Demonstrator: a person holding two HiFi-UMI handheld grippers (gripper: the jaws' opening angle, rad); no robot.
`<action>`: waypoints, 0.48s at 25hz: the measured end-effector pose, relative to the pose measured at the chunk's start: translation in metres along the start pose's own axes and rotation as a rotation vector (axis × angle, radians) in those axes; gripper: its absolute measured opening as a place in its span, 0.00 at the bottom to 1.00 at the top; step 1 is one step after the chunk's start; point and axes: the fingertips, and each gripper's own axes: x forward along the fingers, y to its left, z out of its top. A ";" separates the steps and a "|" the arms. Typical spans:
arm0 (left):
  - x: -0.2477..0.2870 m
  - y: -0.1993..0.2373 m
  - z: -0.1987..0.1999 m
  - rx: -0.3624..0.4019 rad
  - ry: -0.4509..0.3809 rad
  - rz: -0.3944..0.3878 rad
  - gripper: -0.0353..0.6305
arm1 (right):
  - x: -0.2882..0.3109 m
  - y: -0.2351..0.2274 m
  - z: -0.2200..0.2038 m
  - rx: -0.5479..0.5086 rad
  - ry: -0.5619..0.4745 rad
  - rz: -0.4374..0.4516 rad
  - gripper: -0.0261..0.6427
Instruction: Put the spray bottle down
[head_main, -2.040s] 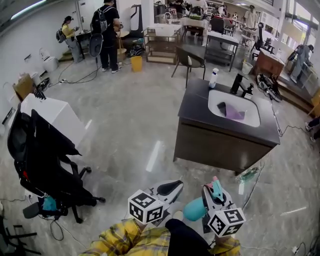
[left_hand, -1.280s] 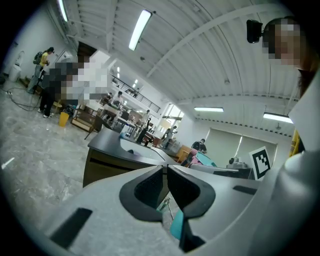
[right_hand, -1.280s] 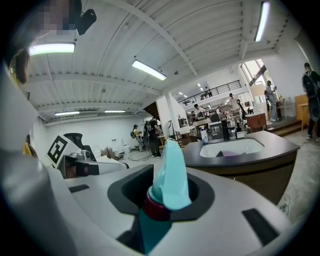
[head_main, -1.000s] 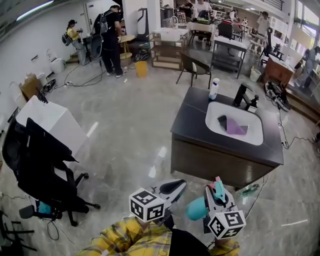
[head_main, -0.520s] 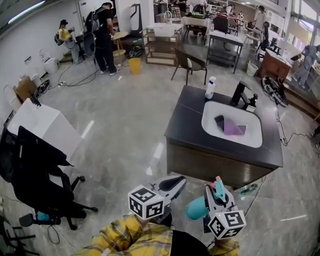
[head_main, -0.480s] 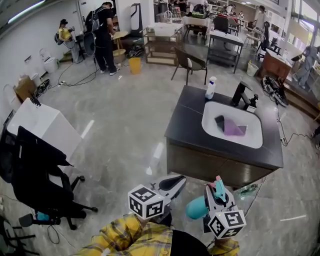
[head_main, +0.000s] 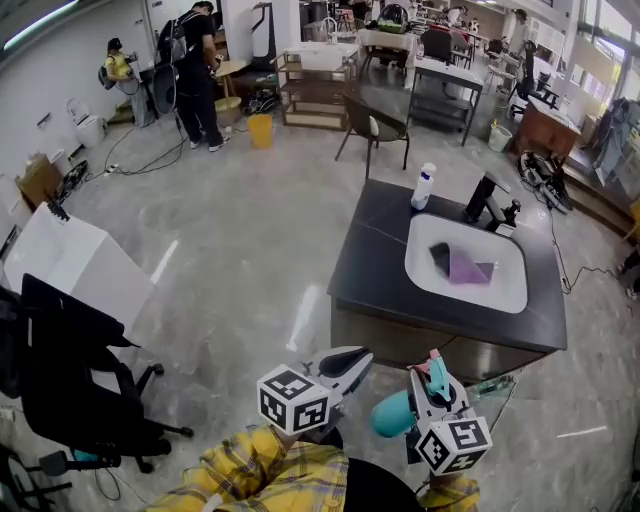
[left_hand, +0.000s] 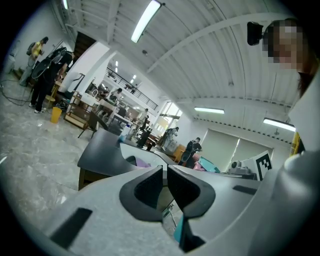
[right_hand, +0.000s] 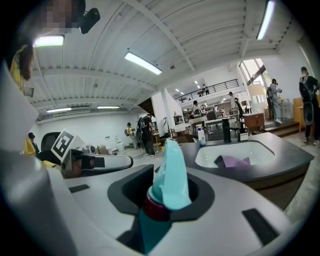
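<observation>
**Teal plastic spray bottle (head_main: 392, 415) rides in a gripper, short of the dark washstand (head_main: 380, 262)**

The right hand-held gripper (head_main: 430, 384) has its two grey jaws partly apart and clamped on the bottle's neck, just below the dark red collar; in the right gripper view the soft-looking teal nozzle (right_hand: 169, 172) stands up between the black pads. Held by the neck, the rounded body hangs to the side of the jaws, above the glossy, veined grey stone floor (head_main: 250, 250). The bottle rests on no surface, so the setting-down appears yet to come.

The left hand-held gripper (head_main: 342, 366) carries nothing: its jaws are drawn in to a thin slit, a likely sign that it is only along for the walk. Yellow plaid sleeves (head_main: 250, 472) frame both tools at the bottom of the head view.

Ahead stands the matt, slab-topped washstand with a smooth white oval basin (head_main: 416, 272), a crumpled purple cloth (head_main: 470, 268) lying inside it. A black angular tap (head_main: 484, 198) and a slim white bottle with a blue cap (head_main: 425, 186) stand upright at the back edge. The bare dark top beside the basin looks the obvious landing place, flat and uncluttered.
</observation>
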 end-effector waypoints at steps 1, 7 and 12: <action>0.002 0.006 0.004 -0.001 -0.001 -0.005 0.09 | 0.006 0.000 0.002 0.000 0.000 -0.004 0.18; 0.010 0.038 0.020 -0.011 0.001 -0.024 0.09 | 0.045 0.005 0.013 -0.014 0.013 -0.011 0.18; 0.013 0.067 0.031 -0.020 0.014 -0.028 0.09 | 0.080 0.009 0.023 -0.024 0.019 -0.013 0.18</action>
